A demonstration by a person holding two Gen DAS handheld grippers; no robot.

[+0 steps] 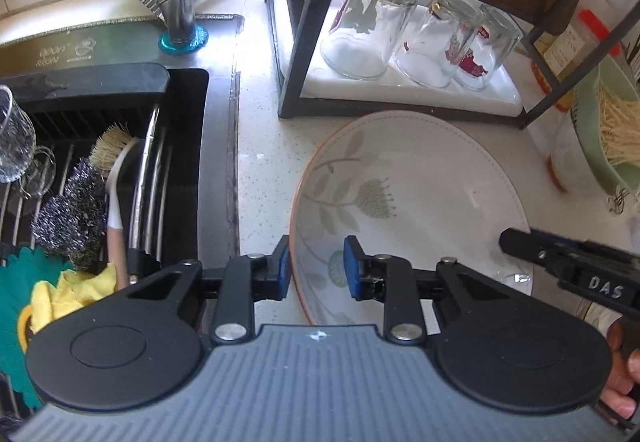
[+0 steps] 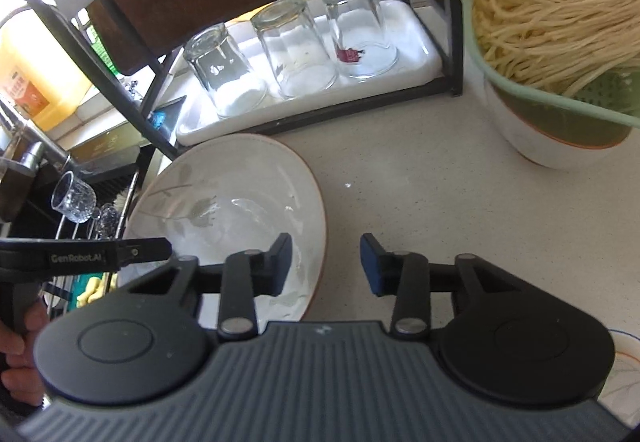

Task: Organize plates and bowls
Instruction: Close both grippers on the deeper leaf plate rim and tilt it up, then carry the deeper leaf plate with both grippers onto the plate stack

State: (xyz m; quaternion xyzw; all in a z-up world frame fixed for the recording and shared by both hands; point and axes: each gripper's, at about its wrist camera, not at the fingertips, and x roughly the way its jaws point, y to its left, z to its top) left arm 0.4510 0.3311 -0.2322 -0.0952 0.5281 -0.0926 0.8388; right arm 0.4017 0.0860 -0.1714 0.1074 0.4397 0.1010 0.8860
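White plate: leaf-printed plate (image 1: 412,209) lies flat on the counter (image 2: 420,177), beside the sink (image 1: 120,161), not yet lifted.
Left gripper (image 1: 316,266): narrow gap astride the plate's left rim; pads seem clear of it.
Right gripper (image 2: 326,264): narrow gap astride the right rim, not visibly clamped.
Progress: early; putting away remains.

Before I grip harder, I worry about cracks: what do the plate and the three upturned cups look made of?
The plate looks like glazed ceramic: opaque white, glossy sheen, printed leaves, an orange-brown rim. The cups look like clear glass: you see the white tray through them, and their edges glint. Clear hard plastic cannot be ruled out.
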